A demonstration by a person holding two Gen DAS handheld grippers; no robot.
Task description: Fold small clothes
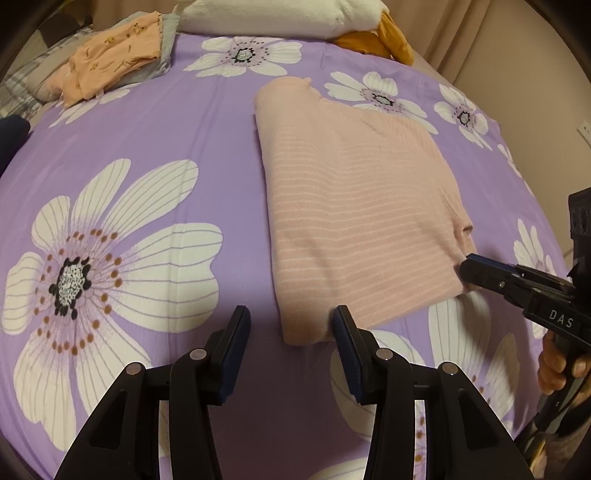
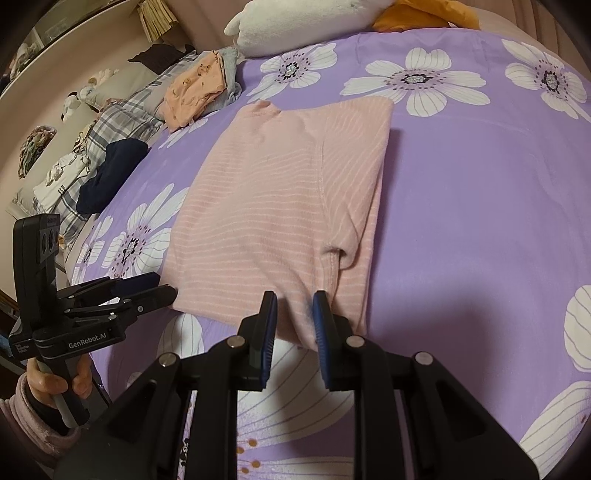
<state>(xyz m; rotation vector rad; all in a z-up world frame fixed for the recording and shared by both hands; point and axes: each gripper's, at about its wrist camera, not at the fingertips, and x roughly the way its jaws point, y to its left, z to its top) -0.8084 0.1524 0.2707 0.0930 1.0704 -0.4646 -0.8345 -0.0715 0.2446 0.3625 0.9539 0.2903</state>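
The folded pink striped top lies on the purple flowered bed. Left gripper fingers gape empty at its near corner; right gripper fingers straddle the hem, not closed.

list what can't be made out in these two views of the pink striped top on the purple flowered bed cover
- Underside layers of the folded pink striped knit top: hidden by its own upper layer, both views.
- Right gripper: open at the top's near hem; whether the pads touch cloth is unclear.
- Left gripper: open at the top's near corner; contact unclear.
- Orange plush item and white plush pillow: cut off by the top edge.
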